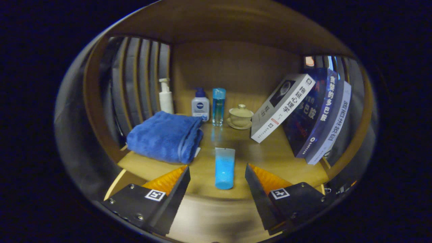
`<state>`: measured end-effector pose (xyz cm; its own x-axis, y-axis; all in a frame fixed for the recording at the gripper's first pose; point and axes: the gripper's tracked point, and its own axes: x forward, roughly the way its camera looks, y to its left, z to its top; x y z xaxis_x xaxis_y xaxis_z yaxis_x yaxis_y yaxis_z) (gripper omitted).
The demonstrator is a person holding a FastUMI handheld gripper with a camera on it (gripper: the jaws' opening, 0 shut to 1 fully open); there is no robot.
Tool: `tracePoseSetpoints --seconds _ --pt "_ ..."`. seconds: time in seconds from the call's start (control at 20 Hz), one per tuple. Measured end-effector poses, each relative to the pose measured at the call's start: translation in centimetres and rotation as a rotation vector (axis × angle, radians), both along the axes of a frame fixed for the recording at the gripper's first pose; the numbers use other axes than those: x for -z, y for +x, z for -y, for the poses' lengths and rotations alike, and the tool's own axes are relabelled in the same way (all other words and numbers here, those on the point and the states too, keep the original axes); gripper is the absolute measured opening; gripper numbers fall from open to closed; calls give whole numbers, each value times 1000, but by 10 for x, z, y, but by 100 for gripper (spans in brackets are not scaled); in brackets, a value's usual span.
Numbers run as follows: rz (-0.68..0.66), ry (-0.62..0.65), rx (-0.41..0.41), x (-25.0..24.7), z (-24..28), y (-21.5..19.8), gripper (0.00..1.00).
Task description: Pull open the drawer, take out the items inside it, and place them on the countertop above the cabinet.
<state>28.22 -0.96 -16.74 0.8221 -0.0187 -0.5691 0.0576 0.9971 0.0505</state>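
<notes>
Wooden table [270,158] inside a wood-walled nook, items L to R. Folded blue towel [165,136] at left, lying flat, thick, fold facing the centre. Behind it by the back wall, a white pump bottle [165,96], upright. Next a small white bottle w/ dark blue cap [200,104], upright, just beside the towel's far corner. Right beside that, a tall clear blue bottle [218,106], upright, very near the small one; can't tell if touching. Then a pale lidded cup on a saucer [240,117]. Far right: three books [303,111] leaning to the right against the side wall, spines facing out.

Task item: blue tube [224,167] lies flat on the table, centre front, lengthwise along the fingers' direction, paler clear end away, rounded blue end toward the camera. It's in front of the tall bottle, well apart from it.

Tongs [217,177] level, pointing straight into the nook, spread wide. Tube sits between the two fingertips, a gap on each side; neither finger touches it. Nothing held.
</notes>
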Motion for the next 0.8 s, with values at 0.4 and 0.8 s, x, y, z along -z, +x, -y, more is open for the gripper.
tracePoseSetpoints --seconds 0.4,0.8 --pt "243 8 8 -66 4 -123 97" --pt "298 -6 85 -48 0 -226 97"
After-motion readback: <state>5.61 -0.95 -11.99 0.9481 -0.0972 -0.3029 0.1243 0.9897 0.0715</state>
